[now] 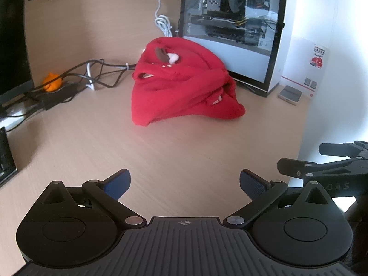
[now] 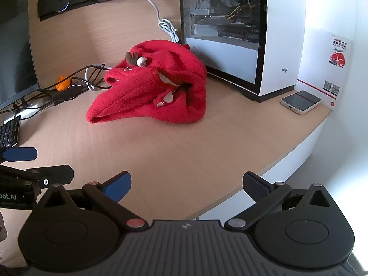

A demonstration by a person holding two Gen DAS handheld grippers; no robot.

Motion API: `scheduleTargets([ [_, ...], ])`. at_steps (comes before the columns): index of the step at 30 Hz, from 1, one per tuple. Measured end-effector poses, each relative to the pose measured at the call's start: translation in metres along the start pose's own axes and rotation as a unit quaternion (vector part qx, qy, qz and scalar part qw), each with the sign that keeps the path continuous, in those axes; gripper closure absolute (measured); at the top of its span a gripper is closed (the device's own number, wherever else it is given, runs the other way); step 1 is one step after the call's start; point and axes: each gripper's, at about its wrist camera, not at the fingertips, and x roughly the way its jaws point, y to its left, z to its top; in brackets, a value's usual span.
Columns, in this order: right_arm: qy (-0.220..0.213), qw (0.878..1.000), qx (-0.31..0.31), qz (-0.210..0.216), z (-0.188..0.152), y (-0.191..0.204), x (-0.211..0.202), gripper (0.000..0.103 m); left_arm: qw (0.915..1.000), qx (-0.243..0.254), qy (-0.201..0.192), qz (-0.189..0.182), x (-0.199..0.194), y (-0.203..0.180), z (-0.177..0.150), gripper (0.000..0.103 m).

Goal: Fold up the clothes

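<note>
1. A red fleece garment [image 1: 181, 82] lies crumpled in a heap on the wooden worktop [image 1: 174, 151], just in front of the glass-sided PC case [image 1: 232, 27].
2. The left claw [image 1: 185, 185] is released, its blue-padded fingers spread wide, with the garment well ahead of it and bare worktop between.
3. The right claw [image 2: 186, 187] is likewise released and empty; the garment [image 2: 151, 87] lies ahead and slightly left of it.
4. Dark cables [image 1: 92, 73] trail left of the garment.
</note>
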Motion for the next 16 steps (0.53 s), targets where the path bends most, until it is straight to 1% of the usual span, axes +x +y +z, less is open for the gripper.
scheduleTargets([
  [6, -0.005, 1.000, 0.005, -0.004, 0.003, -0.004, 0.002, 0.000, 1.0000, 0.000, -0.003, -0.004, 0.000, -0.002, 0.002, 0.000],
  [16, 0.007, 1.000, 0.016, -0.003, 0.006, -0.015, 0.009, 0.000, 1.0000, 0.000, -0.005, -0.007, 0.007, -0.005, 0.006, 0.000],
])
